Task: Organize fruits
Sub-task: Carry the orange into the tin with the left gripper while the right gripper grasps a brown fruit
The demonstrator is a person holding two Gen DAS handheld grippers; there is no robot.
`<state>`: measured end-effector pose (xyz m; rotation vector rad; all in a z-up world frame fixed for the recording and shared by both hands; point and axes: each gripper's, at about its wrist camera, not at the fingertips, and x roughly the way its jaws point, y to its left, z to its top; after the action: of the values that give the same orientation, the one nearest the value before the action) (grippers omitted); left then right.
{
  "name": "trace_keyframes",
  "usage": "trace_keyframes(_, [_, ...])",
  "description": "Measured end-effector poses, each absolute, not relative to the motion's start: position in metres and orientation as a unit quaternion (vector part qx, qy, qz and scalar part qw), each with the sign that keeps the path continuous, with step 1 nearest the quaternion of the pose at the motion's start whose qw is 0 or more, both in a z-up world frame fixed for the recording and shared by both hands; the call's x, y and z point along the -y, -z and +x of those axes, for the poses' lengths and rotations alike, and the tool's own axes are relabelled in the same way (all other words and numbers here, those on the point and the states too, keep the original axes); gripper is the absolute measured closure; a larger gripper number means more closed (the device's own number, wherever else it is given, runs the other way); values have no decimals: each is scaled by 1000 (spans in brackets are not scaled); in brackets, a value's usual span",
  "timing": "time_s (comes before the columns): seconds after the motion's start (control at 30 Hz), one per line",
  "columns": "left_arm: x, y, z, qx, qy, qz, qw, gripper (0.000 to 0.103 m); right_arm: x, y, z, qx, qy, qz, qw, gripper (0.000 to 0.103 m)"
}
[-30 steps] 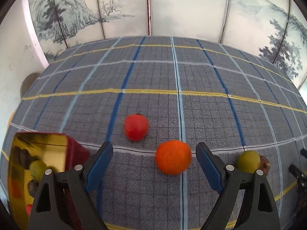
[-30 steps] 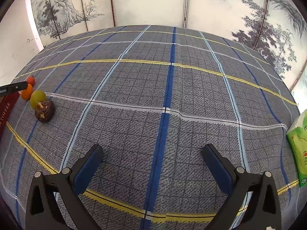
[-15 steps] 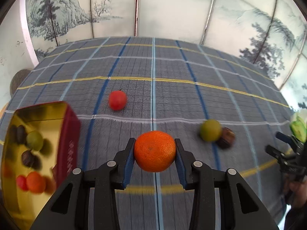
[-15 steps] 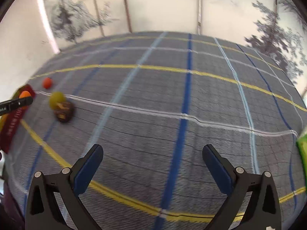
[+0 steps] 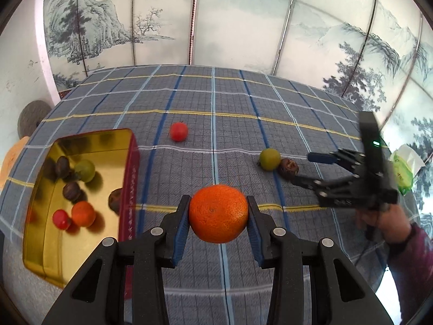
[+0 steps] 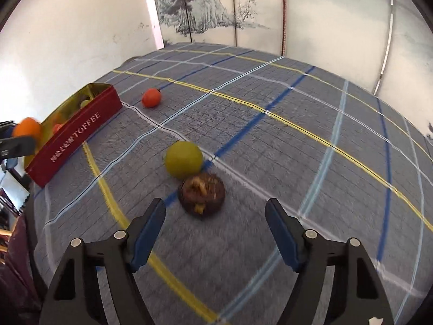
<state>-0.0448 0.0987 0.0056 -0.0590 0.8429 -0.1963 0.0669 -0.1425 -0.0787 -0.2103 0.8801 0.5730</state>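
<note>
My left gripper is shut on an orange, lifted above the checked cloth, right of the gold-lined red tin. That tin holds several fruits. On the cloth lie a red fruit, a green fruit and a brown fruit. My right gripper hovers just in front of the brown fruit, which touches the green fruit; its jaws are closing, with nothing between them. The red fruit lies farther back. The held orange shows at the far left edge.
A green packet lies at the cloth's right edge. Painted screen panels stand behind the table. A hand and dark sleeve hold the right gripper beside the brown fruit.
My left gripper closed on the orange and lifted it toward the tin. My right gripper swung left to the brown and green fruits, and its jaws narrowed.
</note>
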Motion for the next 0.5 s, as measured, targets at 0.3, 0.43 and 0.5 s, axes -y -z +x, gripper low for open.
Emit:
trace_keyframes(0.3, [-110, -8, -59, -405, 83, -33, 910, 63, 129, 88, 80, -435, -288, -99, 847, 67])
trace_keyframes(0.43, [-120, -10, -66, -401, 77, -46, 912, 63, 137, 84, 62, -430, -271, -88, 857, 67])
trace_keyframes(0.5, [-128, -10, -70, -398, 70, -47, 913, 63, 150, 81, 46, -422, -255, -64, 867, 67])
